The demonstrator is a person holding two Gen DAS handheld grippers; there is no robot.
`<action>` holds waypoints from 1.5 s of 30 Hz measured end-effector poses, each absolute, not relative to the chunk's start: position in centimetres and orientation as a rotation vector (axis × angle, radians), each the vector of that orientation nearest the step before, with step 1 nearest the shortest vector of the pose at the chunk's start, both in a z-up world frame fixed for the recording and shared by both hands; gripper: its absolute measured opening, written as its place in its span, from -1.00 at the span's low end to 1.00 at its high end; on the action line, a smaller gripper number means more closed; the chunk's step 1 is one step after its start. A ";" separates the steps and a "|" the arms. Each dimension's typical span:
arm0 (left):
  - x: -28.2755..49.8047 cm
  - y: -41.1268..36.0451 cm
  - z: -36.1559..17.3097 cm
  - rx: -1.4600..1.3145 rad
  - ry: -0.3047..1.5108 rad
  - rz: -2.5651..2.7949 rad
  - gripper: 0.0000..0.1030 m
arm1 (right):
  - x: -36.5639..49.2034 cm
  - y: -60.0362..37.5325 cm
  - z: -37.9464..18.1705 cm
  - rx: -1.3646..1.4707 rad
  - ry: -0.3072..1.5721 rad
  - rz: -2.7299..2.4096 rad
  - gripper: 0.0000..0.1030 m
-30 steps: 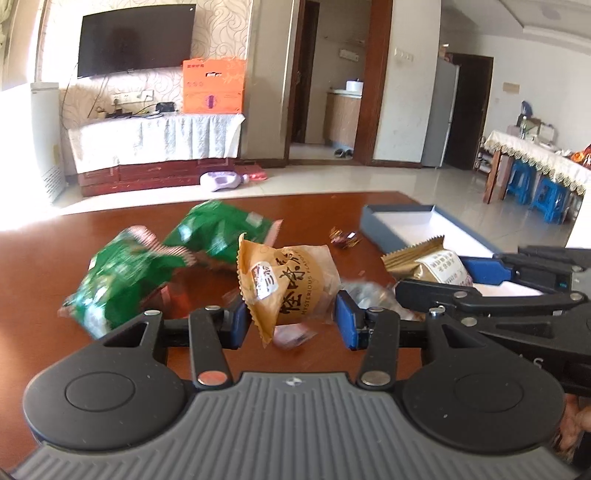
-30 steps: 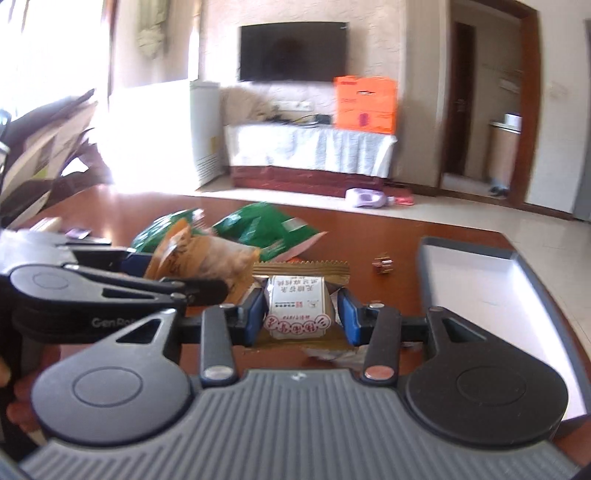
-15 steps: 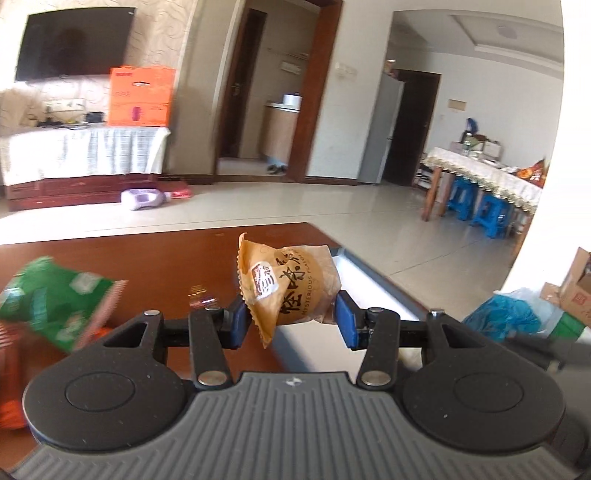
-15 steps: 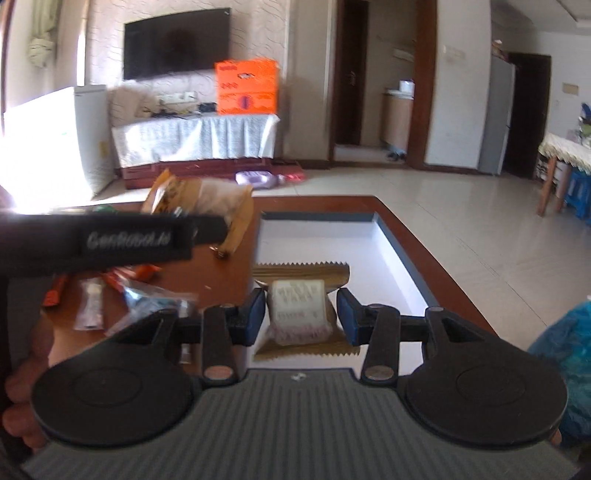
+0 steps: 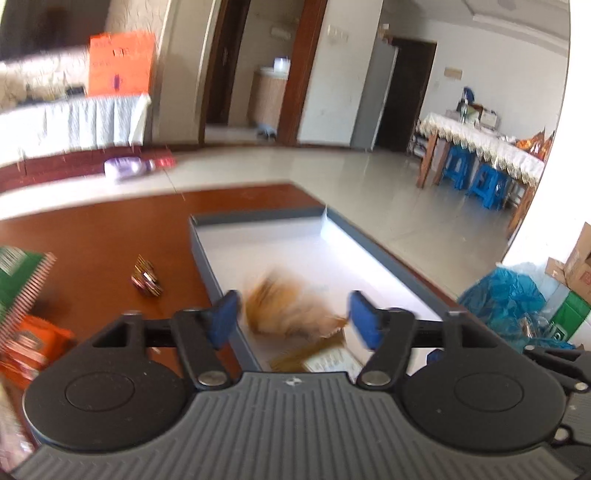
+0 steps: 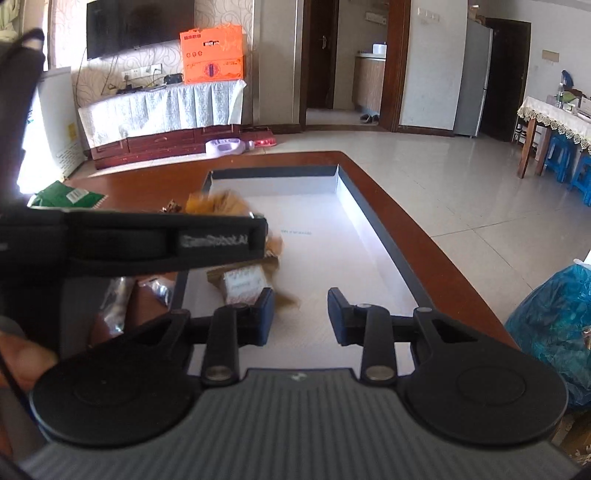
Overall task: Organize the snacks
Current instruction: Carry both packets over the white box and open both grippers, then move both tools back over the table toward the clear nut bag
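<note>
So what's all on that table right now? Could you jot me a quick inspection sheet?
Surface: brown wooden table, glossy.
Job's things: gray tray, white inside; gold-wrapped snack lies in it; orange snack packet, blurred, over the tray between the left fingers.
Clutter: green bag, small candy, orange wrapper on the table.
Grippers: left gripper open; right gripper open, nothing between its fingers.
Cables: nothing seen.
Surroundings: TV, orange box, blue stools.
</note>
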State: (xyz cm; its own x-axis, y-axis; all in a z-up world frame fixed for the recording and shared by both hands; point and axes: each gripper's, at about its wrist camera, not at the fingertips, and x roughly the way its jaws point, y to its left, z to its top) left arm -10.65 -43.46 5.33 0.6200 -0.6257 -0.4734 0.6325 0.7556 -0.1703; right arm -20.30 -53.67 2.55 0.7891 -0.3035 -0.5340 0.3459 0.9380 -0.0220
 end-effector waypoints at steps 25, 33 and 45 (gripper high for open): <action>-13.0 -22.1 2.6 -0.048 0.677 -0.398 0.61 | -18.1 -44.1 2.3 0.056 0.612 -0.041 -0.01; -10.6 -23.4 1.9 0.037 0.688 -0.353 0.30 | -17.2 -44.2 2.1 0.120 0.626 -0.008 0.08; -10.0 -20.6 1.8 -0.027 0.690 -0.402 0.29 | -14.2 -43.2 1.6 0.184 0.636 -0.073 0.46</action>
